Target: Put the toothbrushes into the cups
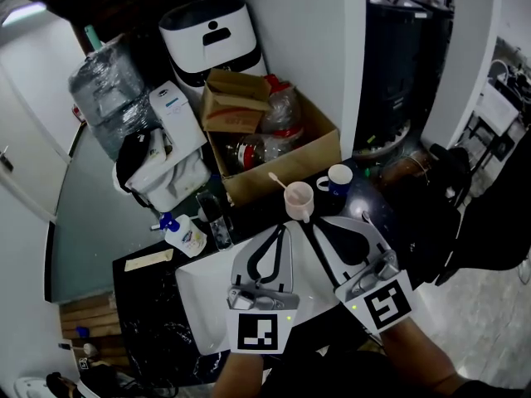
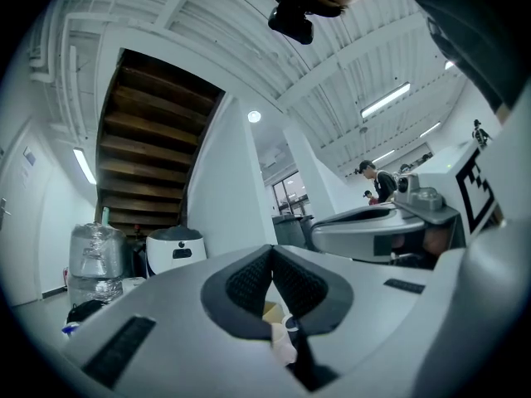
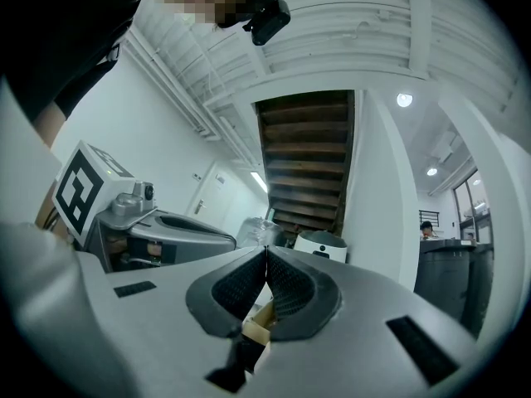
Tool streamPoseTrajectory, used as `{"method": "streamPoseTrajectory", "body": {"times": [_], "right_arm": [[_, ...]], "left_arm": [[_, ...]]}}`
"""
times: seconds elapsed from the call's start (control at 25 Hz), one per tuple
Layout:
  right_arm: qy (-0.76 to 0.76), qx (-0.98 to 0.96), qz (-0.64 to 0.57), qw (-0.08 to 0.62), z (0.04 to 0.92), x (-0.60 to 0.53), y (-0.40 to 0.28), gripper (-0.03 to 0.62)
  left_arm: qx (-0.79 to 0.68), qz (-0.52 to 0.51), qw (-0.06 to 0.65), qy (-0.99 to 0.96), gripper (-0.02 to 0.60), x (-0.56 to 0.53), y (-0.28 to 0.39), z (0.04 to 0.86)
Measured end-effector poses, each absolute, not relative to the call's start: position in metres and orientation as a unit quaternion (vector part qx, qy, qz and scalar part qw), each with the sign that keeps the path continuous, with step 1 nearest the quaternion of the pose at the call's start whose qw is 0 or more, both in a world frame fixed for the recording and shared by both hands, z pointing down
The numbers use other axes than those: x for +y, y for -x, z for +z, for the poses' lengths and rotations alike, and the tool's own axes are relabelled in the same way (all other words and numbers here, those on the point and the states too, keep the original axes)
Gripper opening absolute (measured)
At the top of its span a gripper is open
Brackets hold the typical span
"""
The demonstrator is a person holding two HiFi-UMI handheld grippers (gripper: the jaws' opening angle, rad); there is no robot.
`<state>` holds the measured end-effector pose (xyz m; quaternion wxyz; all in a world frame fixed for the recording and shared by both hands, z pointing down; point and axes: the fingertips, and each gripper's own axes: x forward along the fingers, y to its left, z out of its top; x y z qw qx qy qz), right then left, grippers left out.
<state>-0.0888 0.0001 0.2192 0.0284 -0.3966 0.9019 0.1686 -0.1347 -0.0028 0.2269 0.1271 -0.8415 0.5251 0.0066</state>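
Note:
A pink cup stands at the far edge of the white counter, with a pale toothbrush leaning out of it to the left. A blue cup with a white inside stands just right of it; I see no brush in it. My left gripper is shut and empty, its tip just short of the pink cup. My right gripper is shut and empty too, beside it. In the left gripper view the closed pads hide most of the pink cup. The right gripper points upward.
An open cardboard box of packets stands right behind the cups. A white bin and a wrapped water bottle stand farther back. A spray bottle stands at the counter's left. A black bag lies to the right.

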Motion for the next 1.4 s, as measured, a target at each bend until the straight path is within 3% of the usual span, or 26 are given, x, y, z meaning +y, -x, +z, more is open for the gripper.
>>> {"method": "streamPoseTrajectory", "body": {"times": [0.28, 0.8, 0.92, 1.12, 1.4], "right_arm": [[0.421, 0.893, 0.161, 0.014, 0.233, 0.009, 0.078, 0.031], [0.484, 0.865, 0.132, -0.008, 0.251, -0.01, -0.022, 0.031], [0.479, 0.869, 0.123, -0.014, 0.256, -0.019, -0.038, 0.032], [0.469, 0.878, 0.096, -0.021, 0.275, -0.04, -0.07, 0.032], [0.445, 0.895, 0.039, -0.007, 0.3, -0.075, -0.104, 0.032]], "left_arm": [[0.496, 0.007, 0.122, 0.86, 0.009, -0.002, 0.118, 0.24], [0.433, -0.011, 0.116, 0.894, 0.009, -0.023, 0.018, 0.264], [0.422, -0.041, 0.142, 0.894, 0.009, -0.03, -0.002, 0.27], [0.448, -0.038, 0.096, 0.888, 0.009, -0.047, -0.025, 0.29], [0.468, -0.075, 0.113, 0.874, 0.009, -0.071, -0.053, 0.308]]}}
